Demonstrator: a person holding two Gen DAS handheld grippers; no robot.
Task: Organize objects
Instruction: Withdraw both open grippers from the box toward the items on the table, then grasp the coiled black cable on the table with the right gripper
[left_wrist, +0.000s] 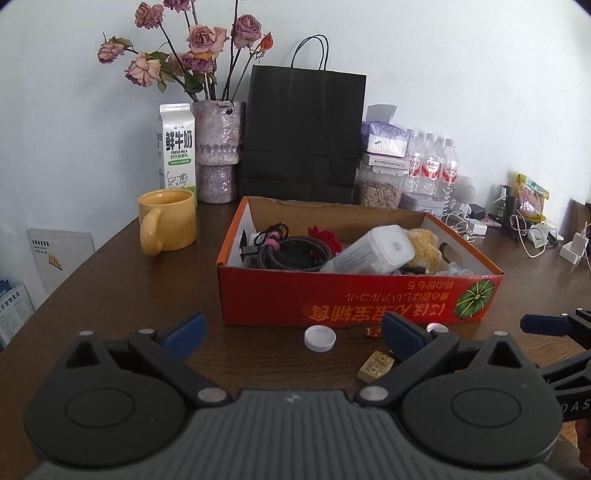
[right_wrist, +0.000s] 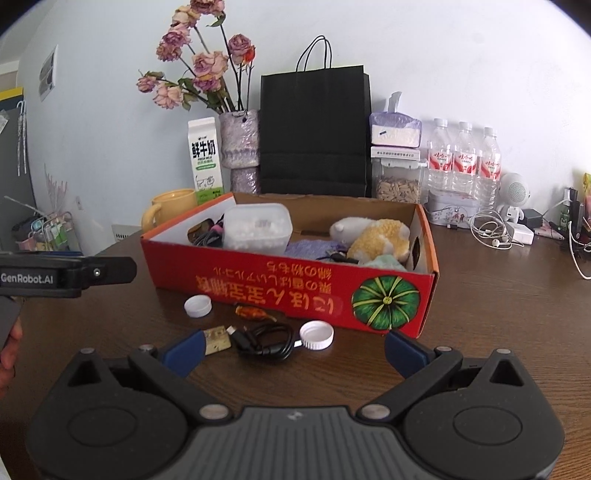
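— Blue-padded and spread wide, the left gripper (left_wrist: 293, 334) hovers low over the brown table (left_wrist: 110, 295), level, pointing at the red box (left_wrist: 354, 299). Nothing sits between its fingers.

— And the other one?

— Same posture. The right gripper (right_wrist: 293, 349) is level above the table, fingers far apart, gripping nothing. A coiled black cable (right_wrist: 264, 338) lies just ahead of it, between the fingertips' line and the box, untouched.

— What else is loose on the wood?

— Two white bottle caps: one (right_wrist: 316, 335) right beside the cable, another (right_wrist: 198, 306) closer to the box's front wall. A small tan wrapped block (right_wrist: 218, 339) lies by the right gripper's left finger, and an amber candy (right_wrist: 253, 313) rests against the box's base.

— Inside the box?

— A white lidded container (right_wrist: 258, 225), black cords (left_wrist: 291, 253), a red flower (left_wrist: 328, 236) and a yellow-white plush toy (right_wrist: 380, 234).

— Beyond it?

— A yellow mug (left_wrist: 168, 221) to the left; behind, a milk carton (left_wrist: 176, 147), a vase of dried roses (left_wrist: 218, 151), a black paper bag (left_wrist: 304, 133), and water bottles (right_wrist: 463, 162) against the wall.
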